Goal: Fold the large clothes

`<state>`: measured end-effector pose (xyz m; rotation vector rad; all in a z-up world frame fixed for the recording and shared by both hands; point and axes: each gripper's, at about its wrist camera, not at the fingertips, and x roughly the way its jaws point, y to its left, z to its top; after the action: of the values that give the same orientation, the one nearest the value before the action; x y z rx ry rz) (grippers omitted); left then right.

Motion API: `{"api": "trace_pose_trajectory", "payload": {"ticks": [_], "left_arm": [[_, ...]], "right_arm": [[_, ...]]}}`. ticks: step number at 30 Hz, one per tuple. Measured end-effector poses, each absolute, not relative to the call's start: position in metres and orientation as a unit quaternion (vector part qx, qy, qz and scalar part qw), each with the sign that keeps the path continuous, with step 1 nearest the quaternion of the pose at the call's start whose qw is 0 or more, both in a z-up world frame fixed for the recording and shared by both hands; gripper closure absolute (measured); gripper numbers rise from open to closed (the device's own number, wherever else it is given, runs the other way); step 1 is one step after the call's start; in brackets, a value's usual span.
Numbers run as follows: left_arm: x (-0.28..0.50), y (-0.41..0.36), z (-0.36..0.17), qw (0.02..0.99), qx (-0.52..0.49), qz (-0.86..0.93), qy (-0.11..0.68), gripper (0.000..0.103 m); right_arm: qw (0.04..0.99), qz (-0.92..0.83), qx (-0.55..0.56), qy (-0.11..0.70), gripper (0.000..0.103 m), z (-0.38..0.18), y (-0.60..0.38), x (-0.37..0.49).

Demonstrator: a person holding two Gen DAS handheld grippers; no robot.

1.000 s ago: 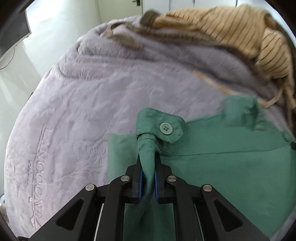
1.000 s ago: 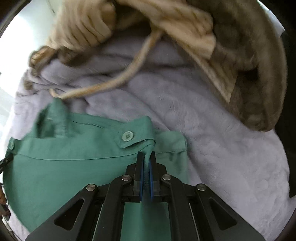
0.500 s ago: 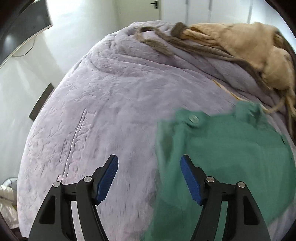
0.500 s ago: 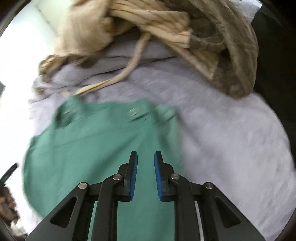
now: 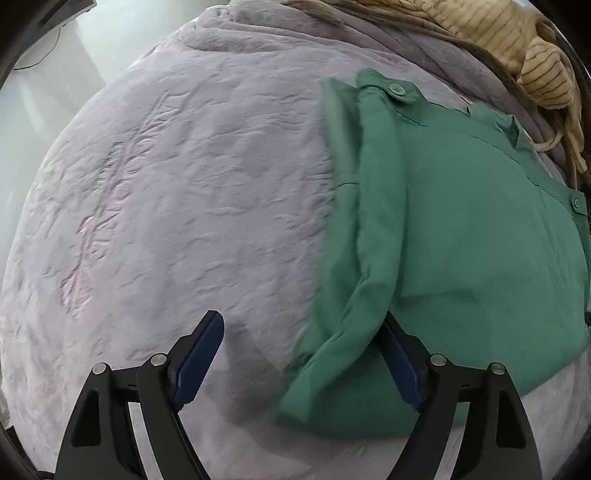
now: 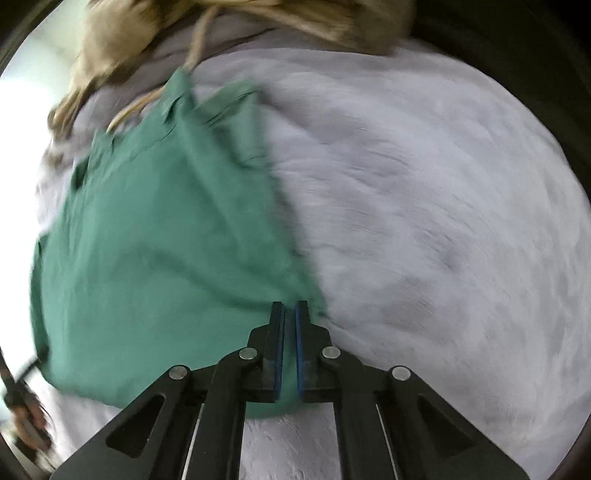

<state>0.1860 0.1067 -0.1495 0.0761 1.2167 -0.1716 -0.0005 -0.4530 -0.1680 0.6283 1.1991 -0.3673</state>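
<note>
A green buttoned garment [image 5: 461,229] lies folded on a lilac plush blanket [image 5: 192,192]; it also shows in the right wrist view [image 6: 155,229]. My left gripper [image 5: 303,343] is wide open and empty above the garment's near left edge, where a loose fold lies between the fingers. My right gripper [image 6: 290,314] is nearly closed with a thin gap between the pads, holding nothing, above the garment's near right corner.
A tan striped garment with brown trim [image 5: 517,40] is heaped at the far edge of the blanket, its cord trailing toward the green garment; it appears blurred in the right wrist view [image 6: 229,22]. The blanket [image 6: 424,221] spreads to the right.
Both grippers let go of the green garment's buttoned corners and drew back toward its near edge. The left opened wide; the right opened slightly, then narrowed. The garment now lies flat.
</note>
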Motion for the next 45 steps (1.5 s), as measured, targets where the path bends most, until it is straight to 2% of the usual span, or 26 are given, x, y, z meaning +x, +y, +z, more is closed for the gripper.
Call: {"api": "trace_pose_trajectory", "payload": {"ticks": [2,6,14,21,23,25,26,27,29,31,33,35,36,37,38,42,45], "left_arm": [[0.181,0.115,-0.143,0.817,0.042,-0.072,0.570,0.019],[0.170,0.130,-0.123,0.826,0.044,-0.048,0.560,0.019],[0.172,0.140,-0.096,0.842,-0.002,-0.037,0.539,0.019],[0.178,0.113,-0.116,0.843,0.030,-0.057,0.534,0.019],[0.177,0.116,-0.130,0.831,0.048,-0.041,0.552,0.019],[0.173,0.126,-0.130,0.827,0.021,-0.055,0.559,0.019],[0.169,0.132,-0.125,0.829,0.010,-0.062,0.556,0.019],[0.166,0.136,-0.121,0.831,0.003,-0.071,0.552,0.019],[0.162,0.142,-0.115,0.827,-0.018,-0.110,0.551,0.019],[0.163,0.140,-0.113,0.821,-0.024,-0.143,0.552,0.019],[0.167,0.133,-0.116,0.818,-0.022,-0.169,0.550,0.028],[0.175,0.123,-0.125,0.805,-0.019,-0.191,0.562,0.071],[0.180,0.119,-0.131,0.796,-0.022,-0.199,0.572,0.082],[0.182,0.116,-0.137,0.788,-0.026,-0.205,0.580,0.091],[0.183,0.114,-0.140,0.784,-0.029,-0.206,0.585,0.091],[0.175,0.118,-0.135,0.794,-0.011,-0.214,0.569,0.094],[0.173,0.125,-0.154,0.787,0.006,-0.195,0.586,0.094]], "right_arm": [[0.752,-0.190,0.315,0.546,0.080,-0.167,-0.458,-0.014],[0.744,-0.194,0.359,0.529,0.080,-0.156,-0.457,-0.035],[0.794,-0.114,0.295,0.520,0.080,-0.118,-0.377,-0.016],[0.803,-0.023,0.251,0.540,0.080,-0.118,-0.286,0.037],[0.794,0.023,0.269,0.544,0.080,-0.118,-0.262,0.043],[0.778,0.071,0.299,0.548,0.080,-0.120,-0.241,0.040],[0.766,0.093,0.319,0.551,0.075,-0.125,-0.232,0.040],[0.748,0.111,0.346,0.555,0.057,-0.132,-0.221,0.039],[0.723,0.125,0.391,0.555,0.035,-0.146,-0.206,0.035],[0.691,0.130,0.441,0.558,0.035,-0.165,-0.191,0.039],[0.665,0.128,0.489,0.549,0.035,-0.182,-0.183,0.043],[0.644,0.110,0.527,0.544,0.035,-0.198,-0.179,0.052],[0.638,0.101,0.540,0.540,0.044,-0.203,-0.179,0.056],[0.634,0.092,0.550,0.536,0.062,-0.205,-0.181,0.059],[0.631,0.087,0.548,0.542,0.083,-0.205,-0.181,0.063],[0.653,0.092,0.489,0.571,0.085,-0.194,-0.174,0.066],[0.628,0.076,0.470,0.616,0.085,-0.212,-0.165,0.071]]}}
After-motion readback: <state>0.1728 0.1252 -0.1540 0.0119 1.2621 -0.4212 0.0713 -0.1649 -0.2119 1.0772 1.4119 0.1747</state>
